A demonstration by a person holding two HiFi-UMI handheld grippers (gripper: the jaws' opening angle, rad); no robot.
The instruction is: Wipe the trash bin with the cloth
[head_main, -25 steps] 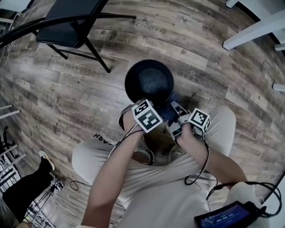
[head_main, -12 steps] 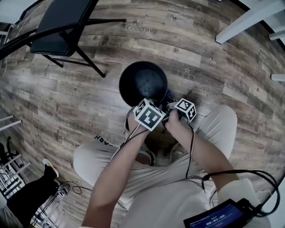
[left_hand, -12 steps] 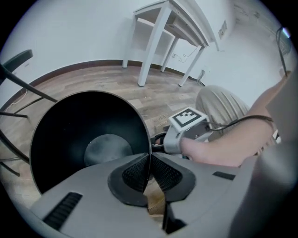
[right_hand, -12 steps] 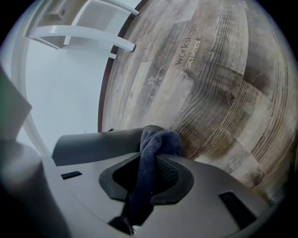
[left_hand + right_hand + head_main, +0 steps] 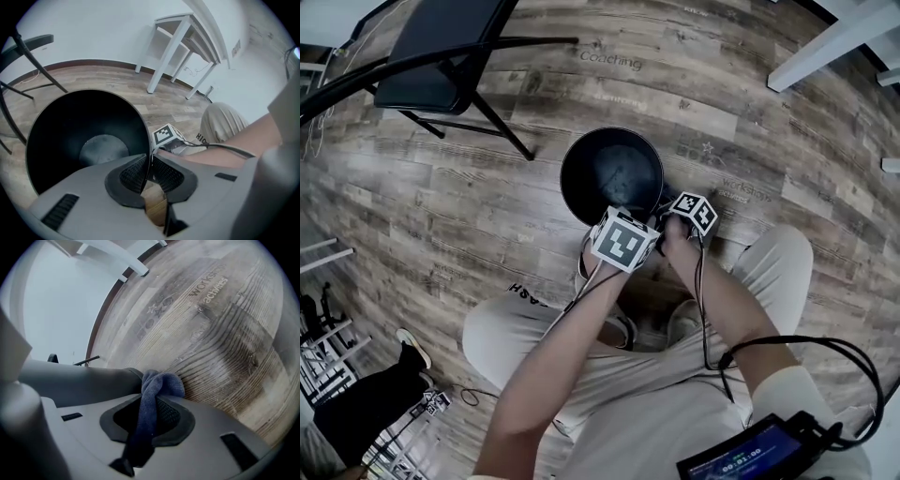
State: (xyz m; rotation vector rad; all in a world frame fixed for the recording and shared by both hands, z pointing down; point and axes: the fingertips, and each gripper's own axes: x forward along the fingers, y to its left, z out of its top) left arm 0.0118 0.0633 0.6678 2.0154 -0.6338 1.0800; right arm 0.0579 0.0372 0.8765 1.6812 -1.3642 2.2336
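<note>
L gripper (image 5: 149,174): pads (image 5: 131,176) closed together on the thin near rim of the bin (image 5: 84,126); rim edge runs up between them, no gap either side. Bin mouth opens just left of & beyond the pads, black inside, round pale bottom visible. Past the pads to the right, close by: marker cube of the R gripper, a cable, then a person's trouser leg (image 5: 225,126). Further out: white table (image 5: 187,33) against the wall.

R gripper (image 5: 150,417): pads clamped on the cloth (image 5: 157,385), dark blue, pinched into a narrow band that runs down btwn them; a bunched end sticks out past the tips. That bunch touches a grey curved wall just left of the tips, apparently the bin's outer side. Right of & beyond the tips: wood-look floor (image 5: 225,333) w/ faint print.

Head view: bin upright on the floor, both grippers at its near edge, L on the rim, R just beside it at the near-right side. Cubes close together, not touching as far as I can tell. Forearms reach in from below. Chair (image 5: 441,47) well beyond the bin, upper left. Small screen (image 5: 750,457) at bottom right, cabled.
</note>
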